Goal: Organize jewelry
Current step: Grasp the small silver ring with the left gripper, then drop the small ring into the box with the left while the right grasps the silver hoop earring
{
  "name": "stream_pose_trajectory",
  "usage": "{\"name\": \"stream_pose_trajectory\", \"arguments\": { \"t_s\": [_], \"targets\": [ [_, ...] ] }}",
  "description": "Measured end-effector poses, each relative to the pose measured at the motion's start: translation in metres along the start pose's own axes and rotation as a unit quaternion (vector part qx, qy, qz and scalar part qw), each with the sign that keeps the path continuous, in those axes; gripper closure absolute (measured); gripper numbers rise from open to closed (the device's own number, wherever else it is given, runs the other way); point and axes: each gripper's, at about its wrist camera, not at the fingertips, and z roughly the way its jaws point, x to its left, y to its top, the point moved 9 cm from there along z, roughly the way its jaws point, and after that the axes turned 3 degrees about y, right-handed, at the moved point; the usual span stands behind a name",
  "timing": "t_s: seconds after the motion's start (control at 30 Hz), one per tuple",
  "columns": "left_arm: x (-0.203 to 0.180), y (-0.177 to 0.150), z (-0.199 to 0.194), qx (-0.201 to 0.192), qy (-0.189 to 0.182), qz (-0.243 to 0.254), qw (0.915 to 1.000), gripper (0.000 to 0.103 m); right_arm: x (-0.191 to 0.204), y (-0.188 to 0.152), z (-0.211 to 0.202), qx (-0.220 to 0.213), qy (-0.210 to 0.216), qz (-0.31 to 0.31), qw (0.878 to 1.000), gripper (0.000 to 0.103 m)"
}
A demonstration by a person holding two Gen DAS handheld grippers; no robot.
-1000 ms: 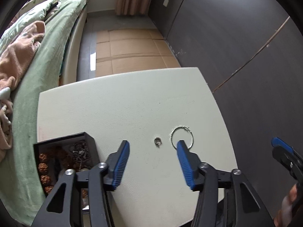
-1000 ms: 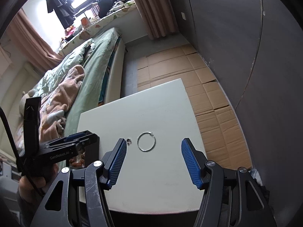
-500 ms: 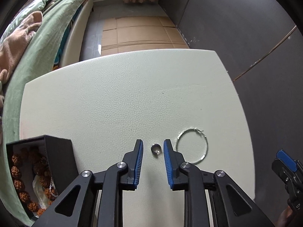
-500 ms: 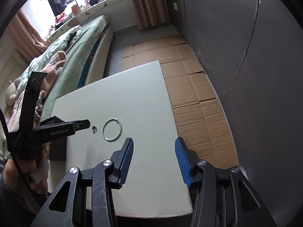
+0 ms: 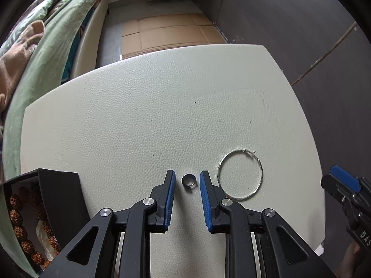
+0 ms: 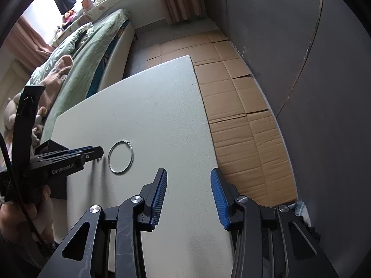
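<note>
Black box of beads sits at the tabletop's left edge. Left gripper straddles the small ring; its fingers have just been closing, narrowly apart, pads not yet touching it. Step in hand: picking the ring. Next: close fully, lift, carry to the box. Wire hoop lies just right. Right gripper hangs over bare tabletop, fingers closing but apart, empty.

Left tongs: blue pads either side of a small silver ring, narrow gaps showing, jaws just closing in. Wire hoop: flat on the cream desk, just right of them. Black box: lower left, brown beads inside. Right tongs: right edge.
</note>
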Motion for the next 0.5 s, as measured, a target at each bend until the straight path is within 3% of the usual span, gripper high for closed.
{"name": "stream_pose_trajectory", "arguments": {
  "t_s": [0.17,0.5],
  "targets": [
    [0.002,0.001,0.001,-0.004,0.029,0.020,0.9994,0.089,0.004,0.003,0.010,0.007,0.001,0.000,1.000,0.063],
    [0.028,-0.002,-0.018,-0.020,-0.023,-0.005,0.9995,0.090,0.026,0.007,0.018,0.016,-0.008,-0.027,0.999,0.063]
  ]
}}
